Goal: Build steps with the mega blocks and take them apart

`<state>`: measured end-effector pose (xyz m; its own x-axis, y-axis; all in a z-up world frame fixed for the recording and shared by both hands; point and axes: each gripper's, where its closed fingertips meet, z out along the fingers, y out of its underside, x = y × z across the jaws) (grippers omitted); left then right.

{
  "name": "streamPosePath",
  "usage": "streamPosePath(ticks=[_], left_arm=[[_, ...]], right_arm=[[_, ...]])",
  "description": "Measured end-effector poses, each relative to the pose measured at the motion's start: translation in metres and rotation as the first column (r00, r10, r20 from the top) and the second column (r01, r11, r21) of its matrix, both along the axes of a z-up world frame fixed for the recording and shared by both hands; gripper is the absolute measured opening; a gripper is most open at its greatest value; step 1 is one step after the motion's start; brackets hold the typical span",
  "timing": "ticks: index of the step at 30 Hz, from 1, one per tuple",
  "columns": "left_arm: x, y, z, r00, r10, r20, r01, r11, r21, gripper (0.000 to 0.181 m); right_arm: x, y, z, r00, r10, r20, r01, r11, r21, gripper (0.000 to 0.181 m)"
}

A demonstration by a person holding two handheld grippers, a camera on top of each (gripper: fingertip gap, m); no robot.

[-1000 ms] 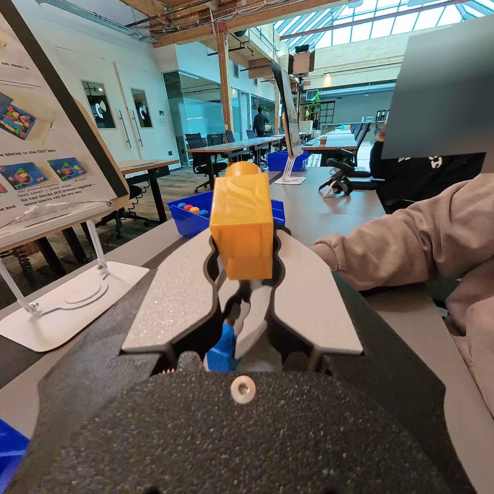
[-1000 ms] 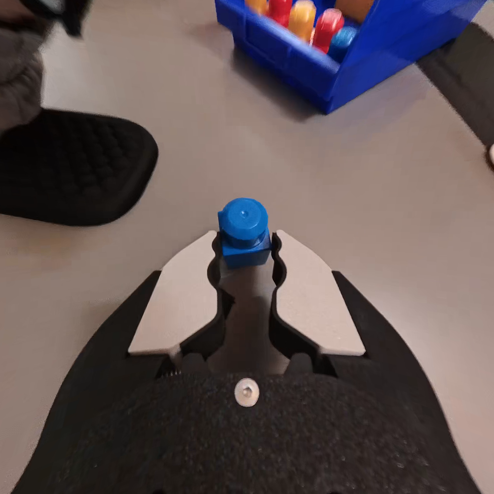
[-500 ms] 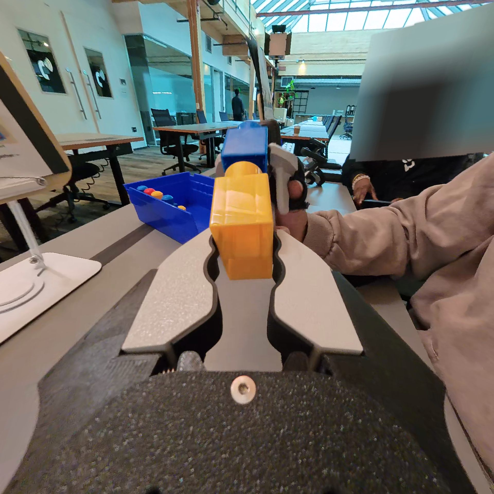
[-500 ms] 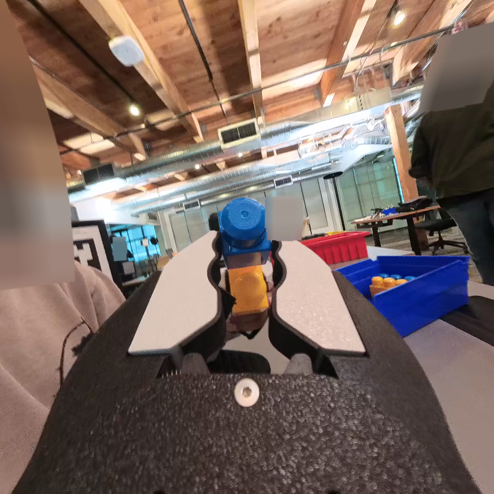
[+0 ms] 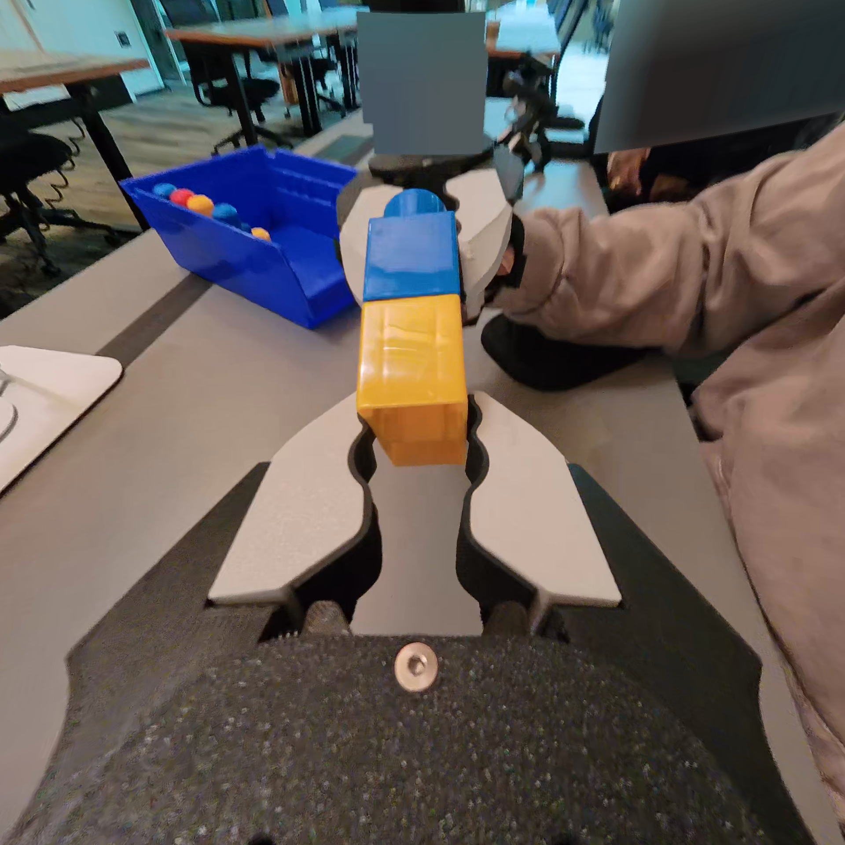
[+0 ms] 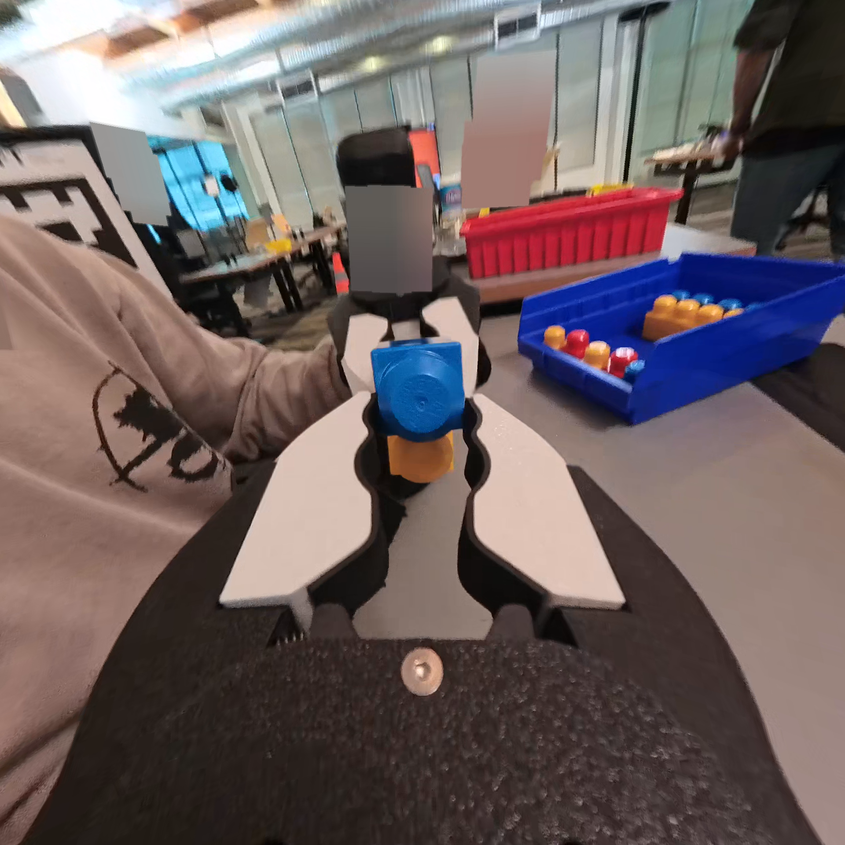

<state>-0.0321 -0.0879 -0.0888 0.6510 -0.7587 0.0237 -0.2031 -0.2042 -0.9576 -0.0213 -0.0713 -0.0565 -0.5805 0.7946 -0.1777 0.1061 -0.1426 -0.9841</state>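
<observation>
Left wrist view: our left tool (image 5: 414, 425), at frame centre, clamps the orange block (image 5: 411, 366); the blue block (image 5: 411, 258) seats above it, so both align for pressing.

Right wrist view: our right tool (image 6: 418, 411) clamps that blue block (image 6: 418, 388) at centre, opposing the left tool (image 6: 411, 338).

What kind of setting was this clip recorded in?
Likely an open-plan office or lab: long work tables with office chairs stand behind, exposed ducts run overhead, and a blue bin of blocks sits on the grey table.
</observation>
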Motion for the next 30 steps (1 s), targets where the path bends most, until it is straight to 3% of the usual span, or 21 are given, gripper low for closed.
streamPosePath(ticks=[5, 8, 16, 18, 23, 25, 27, 30], left_arm=[[0.003, -0.004, -0.024, 0.987, -0.034, -0.156, 0.025, 0.998, -0.062, 0.037], [0.007, -0.003, -0.03, 0.983, -0.049, -0.179, 0.037, 0.997, -0.069, 0.037], [0.016, 0.004, -0.02, 0.994, -0.045, -0.104, 0.044, 0.999, -0.012, 0.038], [0.021, 0.004, -0.018, 0.996, -0.056, -0.068, 0.056, 0.998, -0.003, 0.038], [0.033, 0.013, -0.018, 0.999, -0.028, -0.043, 0.031, 0.998, 0.058, 0.038], [0.03, 0.018, -0.027, 0.995, 0.008, -0.095, -0.002, 0.998, 0.065, 0.045], [0.026, 0.018, -0.028, 0.997, 0.026, -0.074, -0.022, 0.998, 0.057, 0.038], [0.012, 0.024, -0.022, 0.995, 0.095, -0.016, -0.094, 0.992, 0.083, 0.031]], right_arm=[[0.009, -0.004, -0.036, 0.98, 0.032, 0.195, -0.069, 0.98, 0.187, 0.035], [0.016, -0.005, -0.044, 0.974, 0.033, 0.226, -0.083, 0.973, 0.215, 0.035], [0.021, 0.004, -0.027, 0.994, -0.065, 0.086, 0.051, 0.986, 0.157, 0.041], [0.027, 0.006, -0.019, 0.996, -0.064, 0.055, 0.056, 0.989, 0.138, 0.034], [0.041, 0.013, -0.015, 0.991, -0.067, 0.12, 0.038, 0.972, 0.23, 0.034], [0.051, 0.028, -0.007, 0.983, -0.096, 0.156, 0.047, 0.955, 0.292, 0.034], [0.065, 0.057, 0.004, 0.961, -0.168, 0.218, 0.074, 0.921, 0.382, 0.033], [0.09, 0.126, 0.014, 0.861, -0.368, 0.351, 0.106, 0.805, 0.584, 0.034]])
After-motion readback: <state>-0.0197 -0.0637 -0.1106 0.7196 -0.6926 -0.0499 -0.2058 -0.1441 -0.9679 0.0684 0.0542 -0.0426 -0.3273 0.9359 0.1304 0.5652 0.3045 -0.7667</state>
